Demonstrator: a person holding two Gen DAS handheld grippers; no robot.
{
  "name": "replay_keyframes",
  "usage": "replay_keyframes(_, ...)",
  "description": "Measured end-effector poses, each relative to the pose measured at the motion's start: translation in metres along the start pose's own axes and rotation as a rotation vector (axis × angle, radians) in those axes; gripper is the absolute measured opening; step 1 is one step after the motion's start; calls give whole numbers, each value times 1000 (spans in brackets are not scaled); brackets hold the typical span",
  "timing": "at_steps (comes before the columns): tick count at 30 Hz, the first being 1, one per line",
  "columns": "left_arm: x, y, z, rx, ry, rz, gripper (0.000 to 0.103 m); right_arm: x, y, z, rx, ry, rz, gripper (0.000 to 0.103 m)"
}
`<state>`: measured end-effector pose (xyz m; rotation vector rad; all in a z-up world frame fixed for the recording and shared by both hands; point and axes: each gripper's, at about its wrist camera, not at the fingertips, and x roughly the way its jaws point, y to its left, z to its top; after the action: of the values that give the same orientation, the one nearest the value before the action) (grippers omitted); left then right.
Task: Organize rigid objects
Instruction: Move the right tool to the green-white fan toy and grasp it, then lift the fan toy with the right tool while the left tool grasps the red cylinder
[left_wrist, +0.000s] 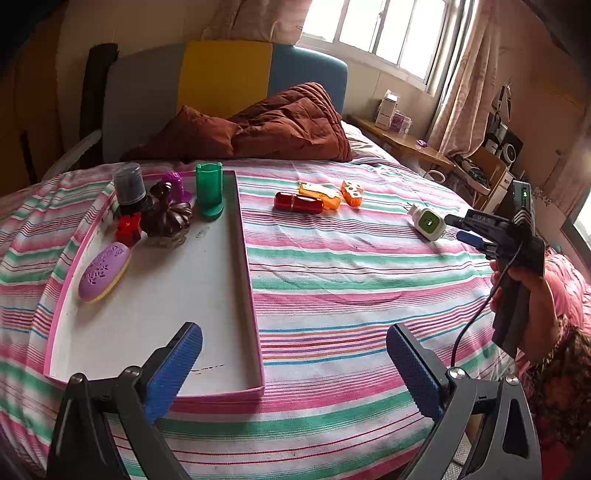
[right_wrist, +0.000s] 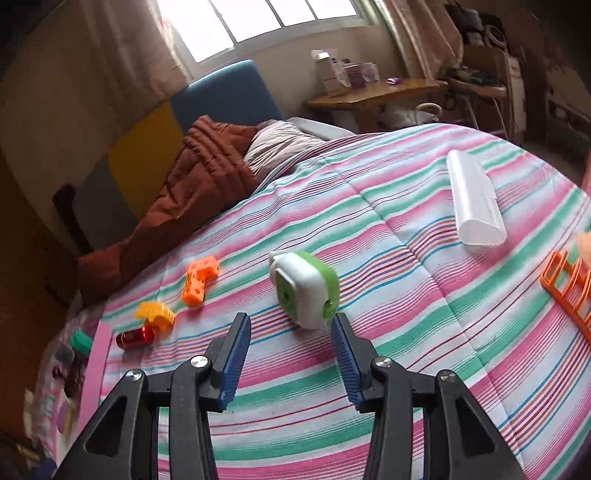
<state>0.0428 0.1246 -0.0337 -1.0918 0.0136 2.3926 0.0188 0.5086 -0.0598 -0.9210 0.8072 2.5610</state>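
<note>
A white and green device (right_wrist: 304, 290) lies on the striped bedspread just ahead of my right gripper (right_wrist: 290, 328), which is open; its near edge sits close to the right fingertip, untouched. In the left wrist view that device (left_wrist: 428, 221) lies beside the right gripper (left_wrist: 456, 229), which a hand holds. My left gripper (left_wrist: 295, 354) hovers open and empty over the near corner of the pink-rimmed tray (left_wrist: 166, 302). A red cylinder (left_wrist: 298, 202), an orange piece (left_wrist: 319, 194) and an orange holed block (left_wrist: 351, 192) lie loose mid-bed.
The tray's far end holds a green holder (left_wrist: 209, 192), a purple oval (left_wrist: 105, 271), a dark pumpkin shape (left_wrist: 166, 218), a red block (left_wrist: 128, 225) and a grey cylinder (left_wrist: 128, 184). A white long case (right_wrist: 474, 201) and an orange rack (right_wrist: 569, 291) lie at right. A brown quilt (left_wrist: 280, 125) is heaped behind.
</note>
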Motion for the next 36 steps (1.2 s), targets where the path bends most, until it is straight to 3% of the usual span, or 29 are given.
replay_keyframes(5, 1, -3, -1, 8, 13, 2, 101, 18, -20, 40, 131, -10, -42, 45)
replay_keyframes(10, -2, -1, -1, 7, 10, 13, 101, 61, -28, 62, 143, 129, -165, 46)
replay_keyframes(15, 1, 3, 0, -11, 13, 10, 101, 59, 14, 35, -36, 156, -51, 46)
replay_keyframes(18, 2, 1, -1, -3, 18, 5, 101, 51, 43, 10, -159, 170, -26, 47)
replay_keyframes(24, 1, 4, 1, -17, 11, 3, 101, 25, 42, -7, -152, 88, 77, 51)
replay_keyframes(30, 3, -4, 4, -5, 21, -7, 101, 41, 59, -13, -349, 123, -5, 56)
replay_keyframes(36, 6, -16, 18, 20, 18, -12, 101, 70, 54, -19, -333, 159, -33, 55)
